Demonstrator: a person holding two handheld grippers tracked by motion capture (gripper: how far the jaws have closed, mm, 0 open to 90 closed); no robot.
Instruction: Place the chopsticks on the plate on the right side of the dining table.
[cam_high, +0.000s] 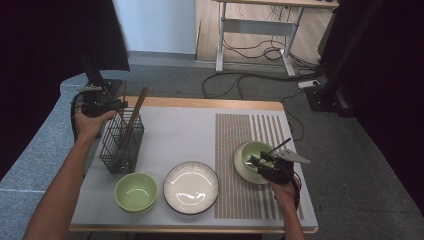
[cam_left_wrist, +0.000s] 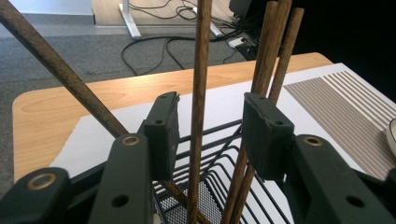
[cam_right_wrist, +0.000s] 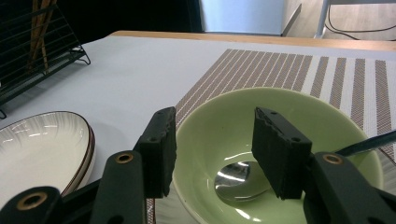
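Note:
A black wire basket at the table's left holds several dark wooden chopsticks that stand up out of it. My left gripper is at their upper ends. In the left gripper view my left gripper is open, and one upright chopstick stands between the jaws, near the left pad, with a gap on both sides. At the right, my right gripper hovers open over a green bowl. In the right gripper view my right gripper frames that bowl, with a metal spoon lying inside.
A second green bowl and a white plate with a dark rim sit along the front edge. A brown striped placemat lies under the right bowl. Cables and a desk frame are on the floor behind.

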